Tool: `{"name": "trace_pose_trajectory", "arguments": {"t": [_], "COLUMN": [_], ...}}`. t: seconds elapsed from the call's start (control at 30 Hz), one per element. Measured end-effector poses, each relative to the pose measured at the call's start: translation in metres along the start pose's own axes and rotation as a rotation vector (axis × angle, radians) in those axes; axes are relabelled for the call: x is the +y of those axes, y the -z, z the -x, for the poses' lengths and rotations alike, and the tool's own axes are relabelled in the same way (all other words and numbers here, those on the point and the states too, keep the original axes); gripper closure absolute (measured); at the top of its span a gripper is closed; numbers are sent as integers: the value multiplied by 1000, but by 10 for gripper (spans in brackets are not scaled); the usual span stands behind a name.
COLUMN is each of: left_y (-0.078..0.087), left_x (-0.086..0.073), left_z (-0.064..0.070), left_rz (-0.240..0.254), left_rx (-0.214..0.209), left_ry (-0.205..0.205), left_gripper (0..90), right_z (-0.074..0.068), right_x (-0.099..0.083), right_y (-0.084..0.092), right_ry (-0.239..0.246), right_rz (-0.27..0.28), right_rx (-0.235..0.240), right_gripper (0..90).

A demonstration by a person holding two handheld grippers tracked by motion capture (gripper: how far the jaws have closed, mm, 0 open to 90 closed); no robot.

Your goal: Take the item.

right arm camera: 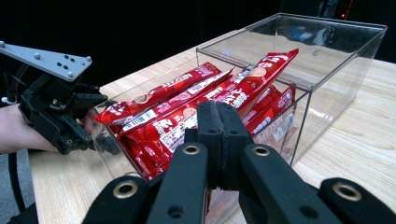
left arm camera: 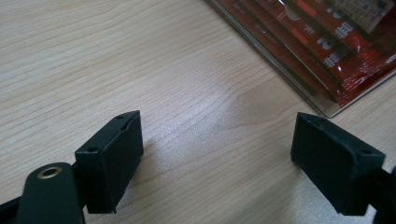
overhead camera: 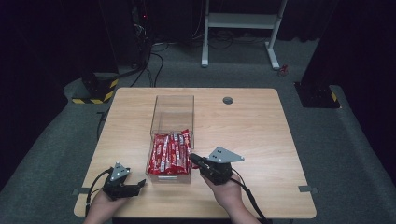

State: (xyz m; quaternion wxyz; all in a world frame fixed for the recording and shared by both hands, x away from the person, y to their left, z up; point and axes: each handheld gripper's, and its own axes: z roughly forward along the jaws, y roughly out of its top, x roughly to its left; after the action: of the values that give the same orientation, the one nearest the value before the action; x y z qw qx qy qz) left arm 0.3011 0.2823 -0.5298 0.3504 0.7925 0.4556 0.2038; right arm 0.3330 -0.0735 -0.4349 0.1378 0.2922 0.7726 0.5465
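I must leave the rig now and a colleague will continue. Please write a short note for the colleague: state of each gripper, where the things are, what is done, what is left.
Left gripper: open, holding nothing, low over the table beside the box's near left corner.
Right gripper: jaws shut with nothing between them, at the box's near right wall.
Clear box: mid-table; red snack packets are piled in its near half, the far half is bare.
Done: no packet is out on the table.
Left: probably handling the packets; none is gripped yet.
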Motion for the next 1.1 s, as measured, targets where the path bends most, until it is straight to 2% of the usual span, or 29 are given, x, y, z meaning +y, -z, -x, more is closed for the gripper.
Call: {"name": "trace_pose_trajectory", "arguments": {"t": [0.43, 0.8, 1.1], "left_y": [-1, -2, -2], "left_x": [1, 1, 2], "left_z": [0, 0, 0], "left_rz": [-1, 1, -2], "left_rx": [-6, -7, -10], "left_ry": [0, 0, -1], "left_gripper": [170, 168, 167], "right_z": [7, 21, 31], "right_x": [0, 0, -3], "right_y": [10, 21, 26], "right_ry": [-9, -23, -44], "right_rz": [17, 33, 32], "right_rx": [-23, -66, -84], "right_gripper": [900, 900, 900]}}
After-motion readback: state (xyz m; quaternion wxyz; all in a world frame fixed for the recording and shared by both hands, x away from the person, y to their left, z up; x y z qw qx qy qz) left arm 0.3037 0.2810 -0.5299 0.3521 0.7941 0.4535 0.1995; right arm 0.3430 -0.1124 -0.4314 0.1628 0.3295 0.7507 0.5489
